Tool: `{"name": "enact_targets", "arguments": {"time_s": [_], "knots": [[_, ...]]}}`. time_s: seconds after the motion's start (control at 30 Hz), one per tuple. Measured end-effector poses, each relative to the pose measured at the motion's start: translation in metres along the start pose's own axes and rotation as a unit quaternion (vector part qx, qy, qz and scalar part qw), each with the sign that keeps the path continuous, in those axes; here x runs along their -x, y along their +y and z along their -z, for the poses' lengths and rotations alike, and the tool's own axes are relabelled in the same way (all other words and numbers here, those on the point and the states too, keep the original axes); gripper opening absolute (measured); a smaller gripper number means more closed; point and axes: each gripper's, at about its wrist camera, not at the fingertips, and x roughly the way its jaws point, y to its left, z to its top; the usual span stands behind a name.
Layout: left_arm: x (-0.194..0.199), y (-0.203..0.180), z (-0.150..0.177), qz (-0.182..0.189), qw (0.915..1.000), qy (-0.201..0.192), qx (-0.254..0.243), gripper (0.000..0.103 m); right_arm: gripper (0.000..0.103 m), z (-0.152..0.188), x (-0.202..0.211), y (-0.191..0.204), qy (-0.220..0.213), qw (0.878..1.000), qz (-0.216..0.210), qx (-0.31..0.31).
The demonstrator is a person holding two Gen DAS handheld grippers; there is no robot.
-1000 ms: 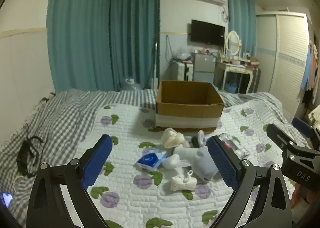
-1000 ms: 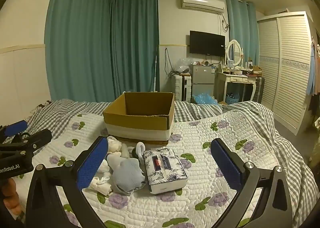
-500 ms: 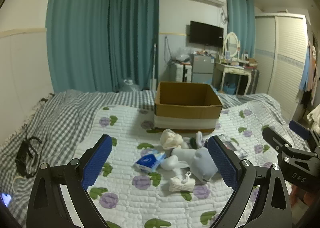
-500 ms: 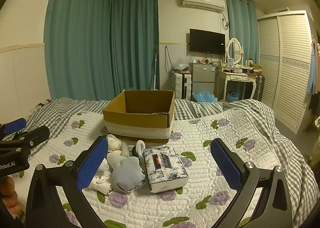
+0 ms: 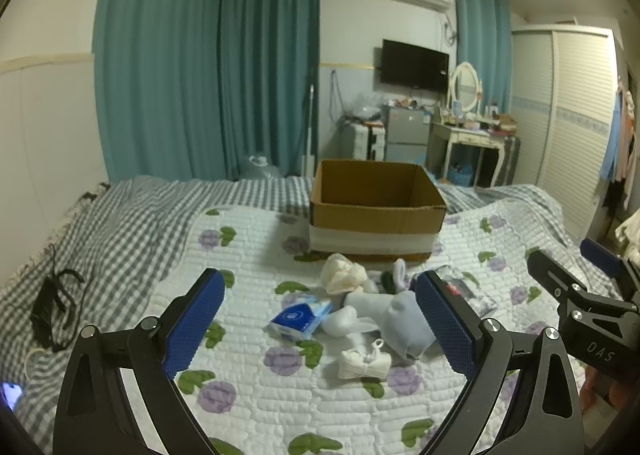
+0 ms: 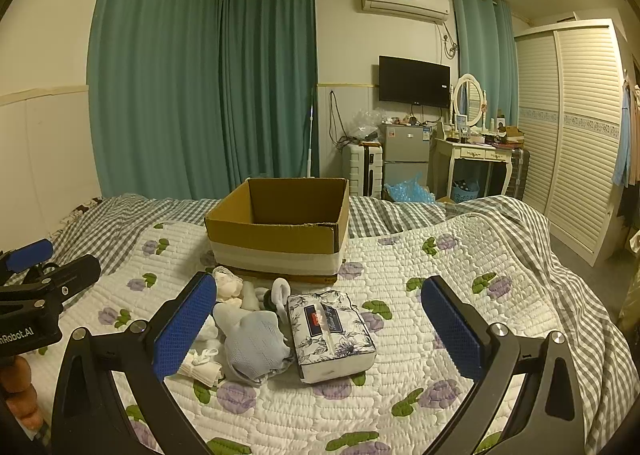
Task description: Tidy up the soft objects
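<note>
On the quilt: 1 open brown cardboard box [image 6: 280,231], 1 floral-printed tissue box [image 6: 330,331], 1 blue tissue packet [image 5: 298,315], 1 tied white sock bundle [image 5: 364,363], 1 pale-blue fabric bundle [image 6: 252,347].

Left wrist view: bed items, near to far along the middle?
Tied white sock bundle -> blue tissue pack -> cream balled cloth -> cardboard box. Both grippers open, holding nothing.
</note>
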Motion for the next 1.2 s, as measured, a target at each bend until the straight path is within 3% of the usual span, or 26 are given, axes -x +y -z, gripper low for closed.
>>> {"name": "enact_targets", "arguments": {"time_s": [1.2], "knots": [[-0.0028, 0.0028, 0.0075, -0.009, 0.9999, 0.008, 0.007, 0.098, 0.103, 0.0058, -0.0008, 0.0000, 0.005, 1.000, -0.004, 0.002]]}}
